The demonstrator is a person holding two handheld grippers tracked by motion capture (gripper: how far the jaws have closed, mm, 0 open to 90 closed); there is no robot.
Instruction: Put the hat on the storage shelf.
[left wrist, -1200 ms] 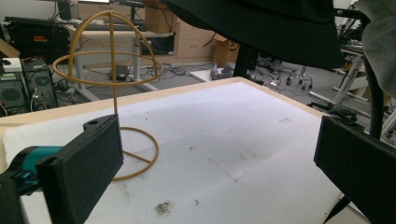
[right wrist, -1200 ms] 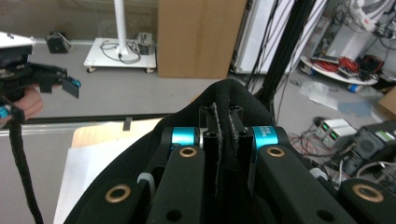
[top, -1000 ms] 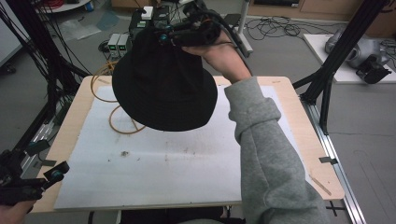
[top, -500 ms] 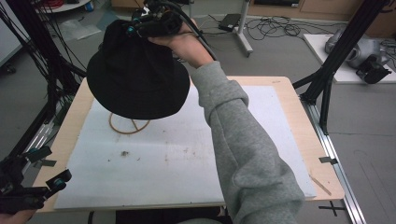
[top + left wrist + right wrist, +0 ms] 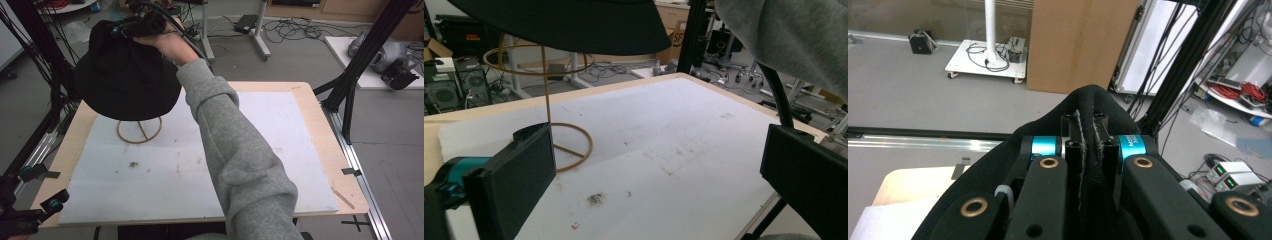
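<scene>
In the high view the hat (image 5: 125,75) hides the top ring of the wire stand (image 5: 139,131) and most of the right tongs (image 5: 142,25). The left tongs (image 5: 30,217) are cut off by the bottom left corner. The sleeve (image 5: 240,150) covers part of the desk (image 5: 310,130)

Black hat (image 5: 125,82): soft cloth, round, wide floppy brim. Up in air, tilted, over back left part of worktop. Top of hat pinched into a fold (fold shows as a thin ridge in right gripper view (image 5: 1088,150)). Brim hangs down, open side faces down.

Hat stand (image 5: 139,131): thin gold wire, round ring foot flat on white worktop, straight pole up, second ring on top (image 5: 536,60). Stands upright just under hat. Hat brim just above top ring, cannot tell if touching.
</scene>
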